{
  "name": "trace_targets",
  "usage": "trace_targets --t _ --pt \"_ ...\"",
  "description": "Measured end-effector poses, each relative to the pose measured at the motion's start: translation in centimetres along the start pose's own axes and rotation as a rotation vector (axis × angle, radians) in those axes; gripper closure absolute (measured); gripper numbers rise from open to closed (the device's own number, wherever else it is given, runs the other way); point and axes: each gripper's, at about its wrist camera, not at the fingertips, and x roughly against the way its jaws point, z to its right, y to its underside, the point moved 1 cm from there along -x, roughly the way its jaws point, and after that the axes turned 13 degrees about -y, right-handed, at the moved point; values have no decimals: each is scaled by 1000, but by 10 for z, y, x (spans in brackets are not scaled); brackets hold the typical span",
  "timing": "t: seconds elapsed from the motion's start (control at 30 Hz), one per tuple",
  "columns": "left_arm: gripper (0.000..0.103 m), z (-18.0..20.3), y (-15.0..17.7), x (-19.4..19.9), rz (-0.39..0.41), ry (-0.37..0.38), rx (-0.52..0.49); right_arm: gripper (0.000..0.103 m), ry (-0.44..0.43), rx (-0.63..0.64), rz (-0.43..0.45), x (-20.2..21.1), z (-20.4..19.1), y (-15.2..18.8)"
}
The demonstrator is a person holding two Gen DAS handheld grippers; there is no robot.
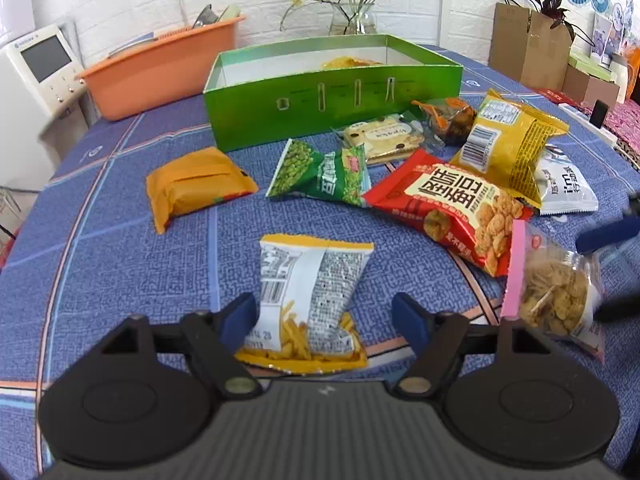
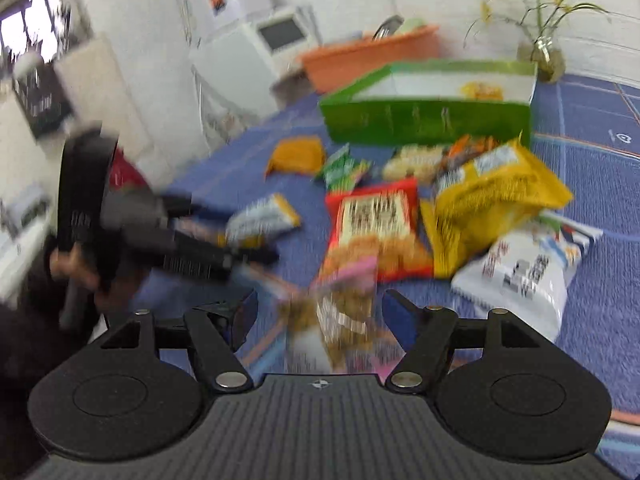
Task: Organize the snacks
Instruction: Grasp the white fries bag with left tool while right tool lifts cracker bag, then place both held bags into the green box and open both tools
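The left gripper stands parted around the lower end of a yellow-and-white packet of fries-like sticks that lies flat on the blue tablecloth; its left pad looks to be touching the packet's edge while the right pad sits clear of it, so nothing is grasped yet. The risk here, as I judge it, is that closing from this offset pushes the thin bag sideways or pinches only the crimped seam, so it slips out on the lift. The right gripper is spread wide around a clear bag with a pink edge, pads not pressing on it; that view is badly blurred, so whether the bag rests on the cloth cannot be told. A hurried close there could crush the contents or drag the red packet it overlaps. Further out lie a green pea packet, a yellow bag, a white bag, a cracker pack and an orange pouch, all near one another. Beyond them the green box stands open, well apart from both grippers, with 1 yellow item already inside; carrying a loosely held bag that far over the pile could drop it short
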Motion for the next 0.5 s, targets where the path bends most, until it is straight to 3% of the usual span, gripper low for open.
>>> trace_targets --t 0.07,0.13,0.27,0.37,0.43,0.5 --pt "19 -2 -4 -6 -19 23 12 0 48 84 -43 -5 -9 3" --pt "0 -2 -6 -14 -49 23 12 0 83 121 -86 -13 -15 1" --pt "1 -1 -4 -16 -12 42 6 0 150 160 -161 -31 -20 -1" --pt "18 -2 -2 -10 15 65 11 0 134 185 -177 -35 -20 0" --pt "48 -4 -2 -6 23 66 21 0 110 199 -168 -34 -20 1" --pt "58 -7 -3 -3 19 64 35 7 110 195 -161 -31 -20 2"
